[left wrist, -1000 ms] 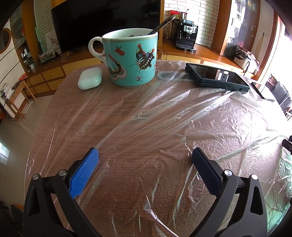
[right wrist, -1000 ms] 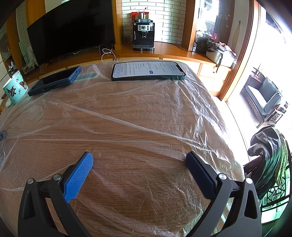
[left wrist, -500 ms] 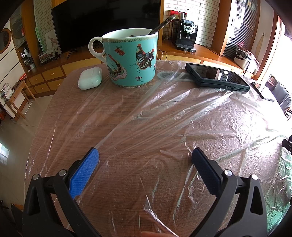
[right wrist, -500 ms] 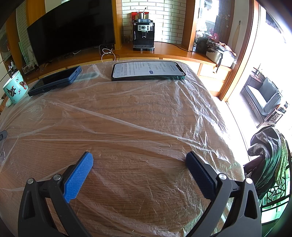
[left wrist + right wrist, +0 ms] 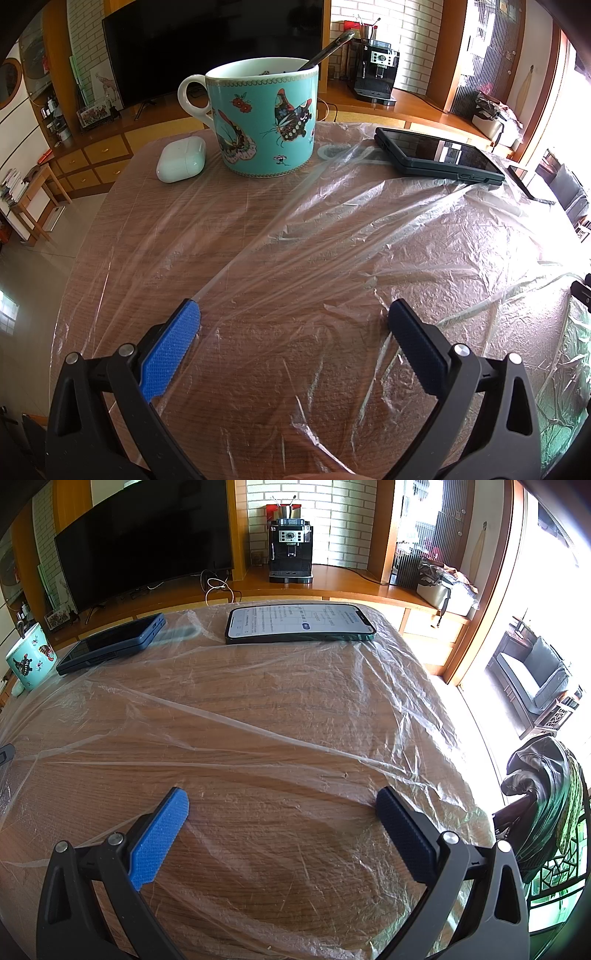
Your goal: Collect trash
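1. While both of your grippers hang low over the wooden table (image 5: 280,701), the only candidate for trash I can find is the clear plastic film (image 5: 332,251) spread across nearly the whole tabletop, and that reading is my judgement.
2. Your left gripper (image 5: 293,319) is spread wide with nothing between its blue pads; the film lies directly beneath and ahead of it, and one raised crease runs from the left pad diagonally up and right toward the butterfly mug (image 5: 264,122).
3. Your right gripper (image 5: 282,801) is likewise spread wide and empty, with film under it and a long crease crossing ahead of it from left to right.
4. Neither gripper is nearer in any useful sense, since each sits over the sheet; whether the pads touch it I cannot tell.
5. Hazard, as judgement: the far edge of the film appears to pass under the mug, the dark folding phone (image 5: 439,158) and the lit smartphone (image 5: 301,624); the white earbud case (image 5: 181,158) sits beside the mug, whether on the film I cannot tell. Pulling toward you could drag these.
6. Against the frames from a second and half a second ago, I find no change: both grippers hold the same station and spread, and the film's creases lie as before.
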`<state>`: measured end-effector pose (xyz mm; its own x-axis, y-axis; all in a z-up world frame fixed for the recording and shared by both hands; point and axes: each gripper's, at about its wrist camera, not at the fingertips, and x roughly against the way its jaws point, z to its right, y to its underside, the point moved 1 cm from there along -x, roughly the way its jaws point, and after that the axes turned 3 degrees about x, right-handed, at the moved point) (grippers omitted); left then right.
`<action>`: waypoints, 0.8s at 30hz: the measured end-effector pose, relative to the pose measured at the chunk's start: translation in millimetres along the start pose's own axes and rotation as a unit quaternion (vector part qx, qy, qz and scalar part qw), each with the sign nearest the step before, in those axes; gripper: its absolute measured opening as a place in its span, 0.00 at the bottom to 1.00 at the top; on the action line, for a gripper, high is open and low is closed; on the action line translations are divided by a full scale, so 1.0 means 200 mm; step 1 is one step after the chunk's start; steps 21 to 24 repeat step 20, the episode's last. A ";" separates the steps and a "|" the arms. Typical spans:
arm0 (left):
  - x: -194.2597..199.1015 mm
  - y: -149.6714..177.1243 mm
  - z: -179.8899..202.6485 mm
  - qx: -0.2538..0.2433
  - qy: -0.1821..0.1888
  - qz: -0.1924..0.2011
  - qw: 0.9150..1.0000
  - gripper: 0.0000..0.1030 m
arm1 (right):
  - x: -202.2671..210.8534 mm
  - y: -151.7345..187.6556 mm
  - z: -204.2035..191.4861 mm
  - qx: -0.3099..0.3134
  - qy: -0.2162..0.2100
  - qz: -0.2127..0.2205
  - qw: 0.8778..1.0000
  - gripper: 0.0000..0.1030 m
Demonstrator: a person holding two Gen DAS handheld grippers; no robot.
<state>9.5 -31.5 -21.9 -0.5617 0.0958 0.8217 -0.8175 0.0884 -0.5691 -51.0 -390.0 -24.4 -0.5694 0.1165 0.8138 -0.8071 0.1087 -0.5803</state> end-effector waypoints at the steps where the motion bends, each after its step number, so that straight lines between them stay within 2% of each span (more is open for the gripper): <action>1: 0.00 0.00 0.00 -0.001 0.000 0.000 1.000 0.99 | 0.00 0.00 0.00 0.000 0.000 0.000 1.000 0.97; 24: -0.01 -0.01 0.01 -0.005 0.004 0.000 1.000 0.99 | 0.00 0.00 0.00 0.000 0.000 0.000 1.000 0.97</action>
